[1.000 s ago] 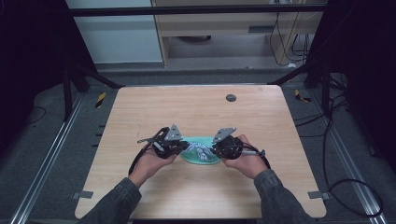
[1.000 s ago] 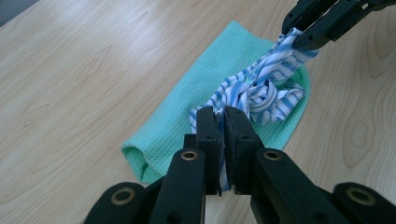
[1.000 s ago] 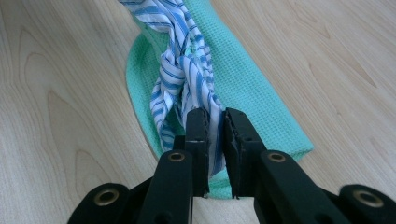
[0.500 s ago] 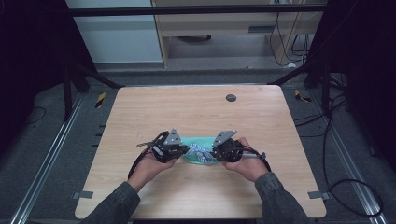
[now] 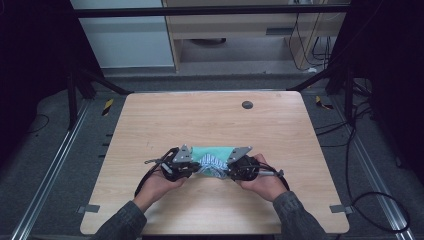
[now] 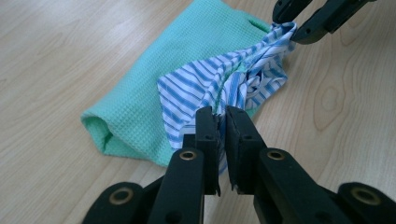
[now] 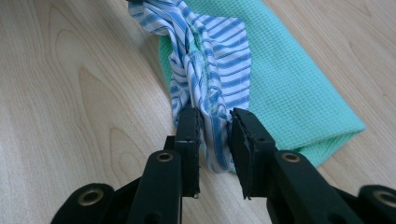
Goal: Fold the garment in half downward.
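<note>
Left tool [image 6: 222, 119] has its black jaws pinched narrow on the near end of a crumpled blue-and-white striped cloth [image 6: 224, 84], fabric squeezed between the pads w/ only a thin slit left. Straight ahead of it the striped cloth runs up to the right tool [image 6: 289, 30], seen at the far top right, clamping the opposite end. Under & to the left of the striped cloth, from the left tool's camera, lies a folded mint-green waffle-weave towel [image 6: 154, 93], flat on the light wooden bench [image 6: 56, 56], its rolled fold nearest on the left. From the right tool [image 7: 215, 123]: jaws closed on a twisted bunch of the striped cloth [image 7: 210, 56], a bit more gap than the other since the bunch is thicker; cloth stretches ahead & slightly left, green towel [image 7: 289, 79] spreads to the right of it & beyond. High view: left tool [image 5: 192, 166] and right tool [image 5: 225, 167] sit close together near the bench's [image 5: 210, 120] front edge, pointing at each other, striped cloth [image 5: 212, 162] between them, towel [image 5: 212, 151] just behind. Left hand [image 5: 157, 182] and right hand [image 5: 262, 180] grip the tool bodies, grey sleeves at the bottom. Small dark round disc [image 5: 247, 104] sits well beyond the tools, near the far edge.
</note>
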Demonstrator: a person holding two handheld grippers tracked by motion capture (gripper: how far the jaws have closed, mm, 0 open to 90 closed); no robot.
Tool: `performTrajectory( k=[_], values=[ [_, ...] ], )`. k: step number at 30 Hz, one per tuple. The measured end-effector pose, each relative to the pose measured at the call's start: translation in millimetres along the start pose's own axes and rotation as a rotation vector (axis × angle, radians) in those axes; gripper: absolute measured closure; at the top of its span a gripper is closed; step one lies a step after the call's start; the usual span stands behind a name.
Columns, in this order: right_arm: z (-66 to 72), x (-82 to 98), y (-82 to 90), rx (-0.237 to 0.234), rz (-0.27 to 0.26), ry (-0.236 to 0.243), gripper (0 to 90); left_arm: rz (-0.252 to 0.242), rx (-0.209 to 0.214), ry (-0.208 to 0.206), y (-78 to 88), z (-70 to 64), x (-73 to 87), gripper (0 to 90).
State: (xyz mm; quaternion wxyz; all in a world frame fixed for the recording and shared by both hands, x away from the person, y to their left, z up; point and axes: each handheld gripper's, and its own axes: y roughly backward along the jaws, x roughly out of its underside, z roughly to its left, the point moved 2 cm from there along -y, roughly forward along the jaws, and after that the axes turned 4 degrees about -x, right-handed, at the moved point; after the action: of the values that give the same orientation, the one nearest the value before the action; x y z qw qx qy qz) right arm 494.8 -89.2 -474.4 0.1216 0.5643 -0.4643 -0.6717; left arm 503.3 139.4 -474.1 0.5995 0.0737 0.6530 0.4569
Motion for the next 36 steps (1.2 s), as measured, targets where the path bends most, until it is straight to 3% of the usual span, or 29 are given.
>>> performTrajectory(
  k=[10,17,36],
  values=[
    [6.0,7.6,-3.6,-0.011,-0.001,0.0,80.7,0.003,0.008,0.005,-1.3,-1.6,5.9,86.9],
    [10.7,12.4,-4.3,-0.028,0.012,0.024,88.0,0.004,0.022,0.007,-1.0,-3.7,14.0,87.4],
    [22.2,15.0,-9.2,-0.055,0.091,0.093,90.0,0.035,0.045,-0.025,-1.8,-11.7,27.4,87.9]
  ],
)
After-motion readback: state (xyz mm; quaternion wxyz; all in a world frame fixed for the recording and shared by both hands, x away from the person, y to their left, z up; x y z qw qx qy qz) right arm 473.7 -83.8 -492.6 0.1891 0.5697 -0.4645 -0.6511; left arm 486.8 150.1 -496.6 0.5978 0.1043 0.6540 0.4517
